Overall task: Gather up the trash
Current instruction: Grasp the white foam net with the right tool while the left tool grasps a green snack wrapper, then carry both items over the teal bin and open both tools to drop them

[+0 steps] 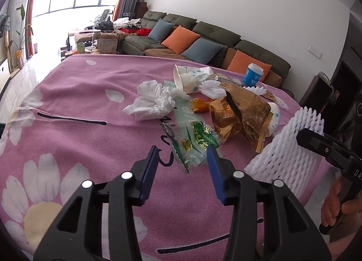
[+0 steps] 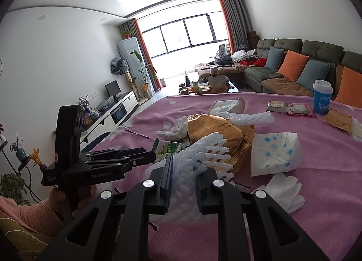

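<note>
My left gripper point(image 1: 182, 152) hung partly open over the pink flowered cloth point(image 1: 79, 93) on the desk, nothing between its pads; I judged it was poised that way to close on the green clear wrapper point(image 1: 192, 141) lying flat just ahead of its tips, the right pad already at the wrapper's edge. Beyond that, the crumpled tissue point(image 1: 153, 100), the gold foil bag point(image 1: 239, 113) and a tipped paper cup point(image 1: 190, 77) lay heaped together, well ahead. To the right, my right gripper point(image 2: 182, 170) was pinched narrow on the white foam fruit net point(image 2: 203, 152), holding it lifted at one end, presumably to carry it off. How much of the net sat between those pads I could not tell, and the foil bag hid whatever lay under it. No bin showed anywhere.
</note>
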The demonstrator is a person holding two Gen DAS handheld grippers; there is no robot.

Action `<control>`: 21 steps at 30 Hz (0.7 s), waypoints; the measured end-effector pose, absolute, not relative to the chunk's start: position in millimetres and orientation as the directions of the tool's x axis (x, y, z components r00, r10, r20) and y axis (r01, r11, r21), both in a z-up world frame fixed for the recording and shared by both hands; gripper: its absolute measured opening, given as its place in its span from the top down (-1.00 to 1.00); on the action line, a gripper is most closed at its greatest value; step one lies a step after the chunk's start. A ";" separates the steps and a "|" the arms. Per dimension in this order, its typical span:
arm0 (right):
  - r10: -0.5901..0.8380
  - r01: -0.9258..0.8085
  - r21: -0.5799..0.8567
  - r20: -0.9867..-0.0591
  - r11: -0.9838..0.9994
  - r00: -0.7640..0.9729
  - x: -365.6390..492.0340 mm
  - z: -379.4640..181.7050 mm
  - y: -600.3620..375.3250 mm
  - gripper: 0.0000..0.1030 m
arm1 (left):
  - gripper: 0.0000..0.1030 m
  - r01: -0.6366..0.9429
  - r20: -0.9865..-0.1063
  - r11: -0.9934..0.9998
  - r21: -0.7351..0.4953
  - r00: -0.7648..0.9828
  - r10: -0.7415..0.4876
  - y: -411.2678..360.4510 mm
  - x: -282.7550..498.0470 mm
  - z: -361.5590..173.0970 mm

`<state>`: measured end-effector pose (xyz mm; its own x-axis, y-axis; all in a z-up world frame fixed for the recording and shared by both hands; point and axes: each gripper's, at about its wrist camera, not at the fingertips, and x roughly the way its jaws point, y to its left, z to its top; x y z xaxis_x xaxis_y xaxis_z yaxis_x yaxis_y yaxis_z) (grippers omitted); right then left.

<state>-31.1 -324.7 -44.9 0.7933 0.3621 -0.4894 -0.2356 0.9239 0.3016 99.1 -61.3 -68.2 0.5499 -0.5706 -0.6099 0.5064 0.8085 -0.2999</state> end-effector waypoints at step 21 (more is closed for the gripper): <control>0.505 -0.396 0.316 -0.465 0.862 0.728 32.2 -34.0 -265.2 0.69 | 0.87 0.330 -0.545 0.879 -0.344 0.692 -0.474 41.6 94.2 -35.6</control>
<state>32.1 -265.2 -34.0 0.7275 0.5048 -0.4647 -0.3960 0.8620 0.3164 94.2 41.6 -35.6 0.6915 -0.4736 -0.5454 0.3305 0.8788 -0.3442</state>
